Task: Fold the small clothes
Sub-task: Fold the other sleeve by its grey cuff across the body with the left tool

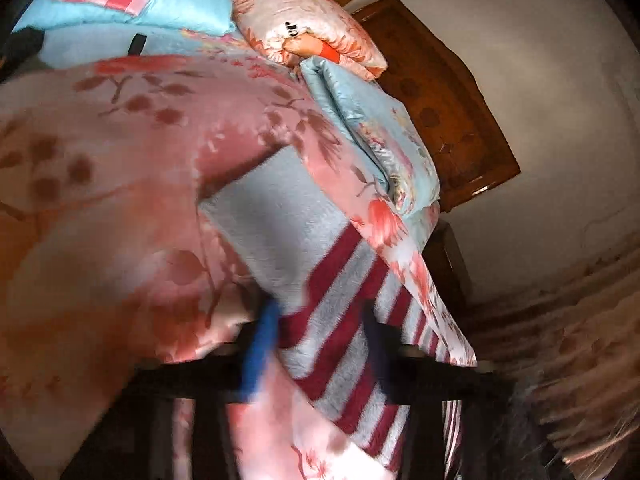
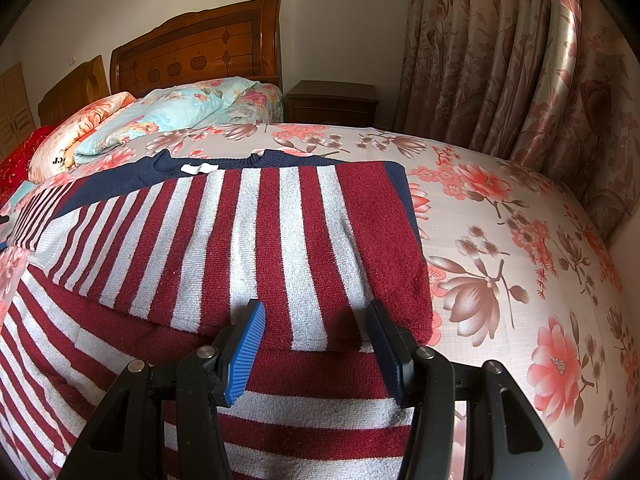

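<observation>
A red and grey striped knit sweater (image 2: 256, 240) with a navy collar (image 2: 224, 162) lies on the floral bed sheet (image 2: 520, 248), partly folded over itself. My right gripper (image 2: 316, 316) is open just above the sweater's near folded edge, blue pads to either side, holding nothing. The left wrist view is tilted and blurred. There my left gripper (image 1: 320, 320) is open over a striped part of the sweater (image 1: 320, 264), with the pink floral sheet (image 1: 120, 160) around it.
Folded quilts and pillows (image 2: 160, 116) lie at the head of the bed by the wooden headboard (image 2: 200, 48). A nightstand (image 2: 332, 102) stands beside it. Floral curtains (image 2: 520, 60) hang on the right.
</observation>
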A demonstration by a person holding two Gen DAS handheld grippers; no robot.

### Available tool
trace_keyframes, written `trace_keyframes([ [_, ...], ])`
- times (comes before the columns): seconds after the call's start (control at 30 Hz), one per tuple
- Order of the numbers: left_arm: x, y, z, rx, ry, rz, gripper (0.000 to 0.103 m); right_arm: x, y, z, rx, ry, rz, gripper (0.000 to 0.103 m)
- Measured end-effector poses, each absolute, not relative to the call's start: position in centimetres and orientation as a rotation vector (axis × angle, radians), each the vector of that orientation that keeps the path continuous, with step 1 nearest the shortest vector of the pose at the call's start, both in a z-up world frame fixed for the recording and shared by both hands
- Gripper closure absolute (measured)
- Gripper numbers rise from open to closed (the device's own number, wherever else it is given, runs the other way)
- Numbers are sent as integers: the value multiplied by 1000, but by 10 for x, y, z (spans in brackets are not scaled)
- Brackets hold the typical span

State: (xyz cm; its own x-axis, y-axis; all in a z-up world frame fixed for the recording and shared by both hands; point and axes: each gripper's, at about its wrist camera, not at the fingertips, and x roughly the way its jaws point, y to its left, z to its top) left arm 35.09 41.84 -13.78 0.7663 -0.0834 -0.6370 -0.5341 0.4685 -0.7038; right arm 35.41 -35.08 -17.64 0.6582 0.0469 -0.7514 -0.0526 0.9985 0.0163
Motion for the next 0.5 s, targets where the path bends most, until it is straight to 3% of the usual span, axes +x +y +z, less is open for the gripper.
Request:
trace_keyframes([
  [0.03, 349, 419, -143, -1076, 669, 317, 0, 354, -351, -176, -6, 851, 57, 49],
  [0.17, 326, 407, -135, -1062, 576, 317, 0, 354, -351, -176, -7, 851, 57, 49],
  [0.27, 313, 372, -97, -960, 485, 275, 0, 354, -351, -176, -6, 851, 57, 49],
  [0.5, 321, 181, 22, -570, 410, -161, 0, 354, -351, -176, -1, 850, 61, 49],
])
